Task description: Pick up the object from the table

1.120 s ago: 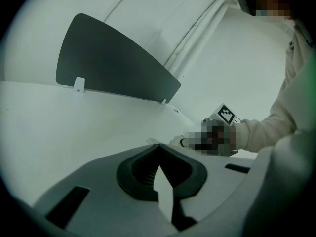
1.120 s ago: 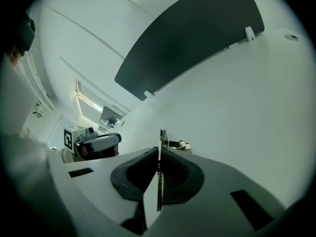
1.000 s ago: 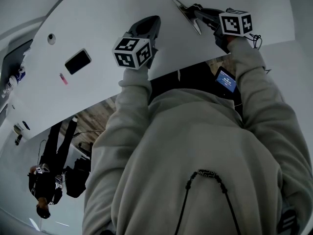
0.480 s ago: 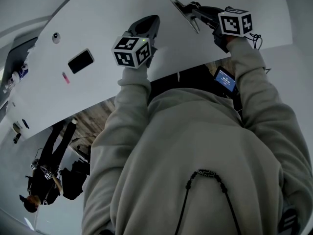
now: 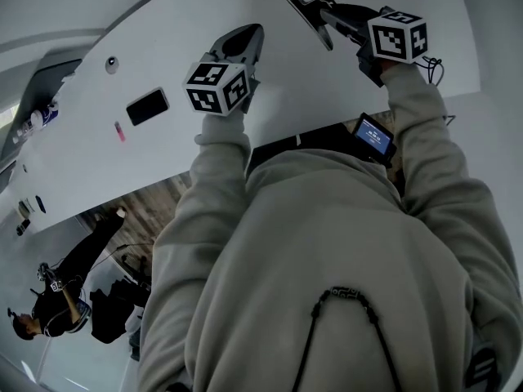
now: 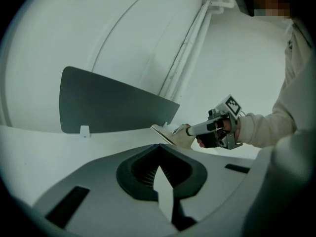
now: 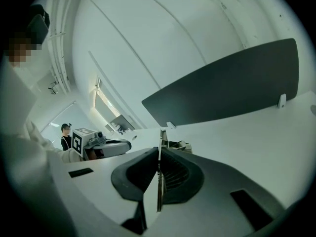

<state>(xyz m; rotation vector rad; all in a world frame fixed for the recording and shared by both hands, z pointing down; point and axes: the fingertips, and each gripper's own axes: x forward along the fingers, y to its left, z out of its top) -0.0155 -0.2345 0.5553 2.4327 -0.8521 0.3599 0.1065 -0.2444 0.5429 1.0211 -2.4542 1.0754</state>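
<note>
A thin flat object (image 5: 299, 8) is held edge-on in my right gripper (image 5: 317, 12), clear above the white table (image 5: 163, 51). In the right gripper view it shows as a narrow strip (image 7: 160, 138) pinched between the shut jaws of that gripper (image 7: 159, 149). The left gripper view shows it as a pale slab (image 6: 162, 133) sticking out of the right gripper (image 6: 183, 134). My left gripper (image 5: 248, 37) hangs to the left of it, jaws together with nothing in them (image 6: 158, 147). It also appears in the right gripper view (image 7: 126, 144).
A dark divider panel (image 6: 108, 105) (image 7: 227, 90) stands along the table's far side. On the table lie a dark phone-like slab (image 5: 148, 106), a small pink item (image 5: 120, 131) and a round hole (image 5: 111, 64). A person (image 5: 49, 317) stands on the floor at lower left.
Both grippers have risen; the table and the divider sit lower in both gripper views. The right gripper has rolled and carries the thin object up off the table.
</note>
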